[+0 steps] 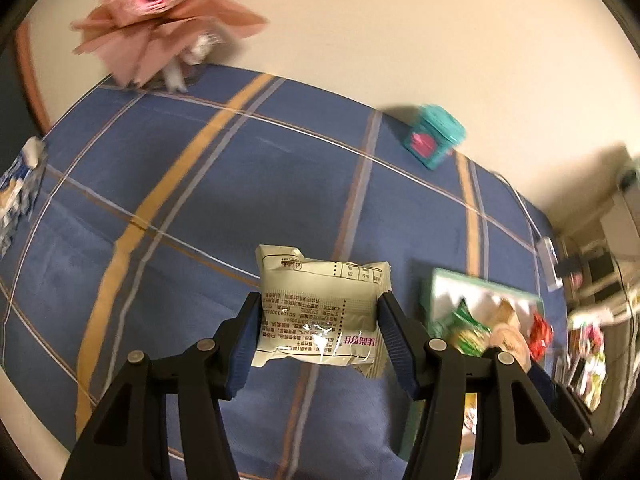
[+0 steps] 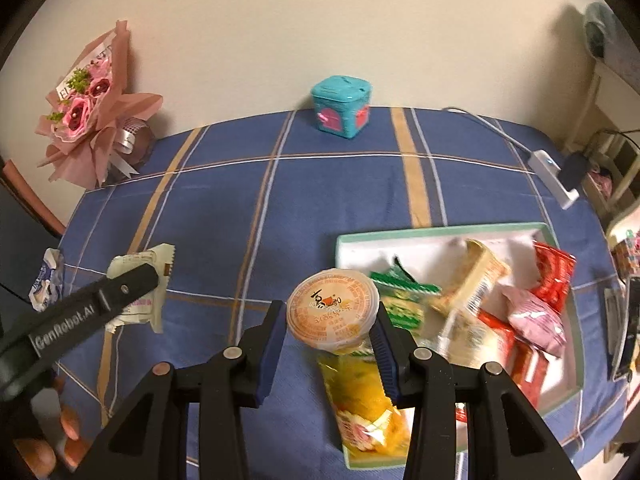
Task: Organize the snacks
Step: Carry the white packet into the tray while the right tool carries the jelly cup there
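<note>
My left gripper is shut on a cream snack packet and holds it above the blue plaid tablecloth; the same packet and left gripper show at the left of the right wrist view. My right gripper is shut on an orange jelly cup, held above the left edge of a white tray with a green rim. The tray holds several snack packets: green, yellow, red, pink.
A pink flower bouquet stands at the back left against the wall. A teal cube box sits at the back middle. A blue-white wrapper lies at the left edge. A white power strip with cable lies at the back right.
</note>
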{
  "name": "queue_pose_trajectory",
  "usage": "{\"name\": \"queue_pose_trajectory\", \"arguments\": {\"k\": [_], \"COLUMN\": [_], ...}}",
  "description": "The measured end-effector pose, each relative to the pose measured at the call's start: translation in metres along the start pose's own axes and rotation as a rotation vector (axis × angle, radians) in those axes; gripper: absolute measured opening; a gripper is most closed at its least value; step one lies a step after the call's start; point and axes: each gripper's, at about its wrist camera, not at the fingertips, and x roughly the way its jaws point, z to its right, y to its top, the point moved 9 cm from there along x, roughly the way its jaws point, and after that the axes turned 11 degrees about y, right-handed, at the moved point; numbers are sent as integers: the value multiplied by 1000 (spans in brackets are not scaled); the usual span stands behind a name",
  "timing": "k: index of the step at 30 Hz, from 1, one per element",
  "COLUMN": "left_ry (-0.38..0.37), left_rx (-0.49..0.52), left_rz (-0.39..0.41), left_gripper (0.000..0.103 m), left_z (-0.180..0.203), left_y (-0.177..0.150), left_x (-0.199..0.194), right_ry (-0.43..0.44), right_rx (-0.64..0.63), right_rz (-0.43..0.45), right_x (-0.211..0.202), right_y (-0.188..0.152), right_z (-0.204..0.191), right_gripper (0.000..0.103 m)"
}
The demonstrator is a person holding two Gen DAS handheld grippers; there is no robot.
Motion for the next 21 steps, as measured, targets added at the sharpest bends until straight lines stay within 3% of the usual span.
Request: {"name": "queue_pose_trajectory", "arguments": {"k": [11,16,21], "left_ry": [-155,-151,-152], "left_rx": [275,356,367], "left_rz": [-34,-51,-79], "left_gripper": [60,60,60], "left_z": [141,173,183], "left_y": [-55,-75,-84], "left_x": [-13,-9,0], "right_ry": [-139,-159,-141], "right_rx": [177,271,316], "right_rz": [19,10,-17], "right_x": [-34,-41,-35], "right_y": [-11,-21,-31], "right_z": [126,175,194], "right_gripper": [45,45,45]}}
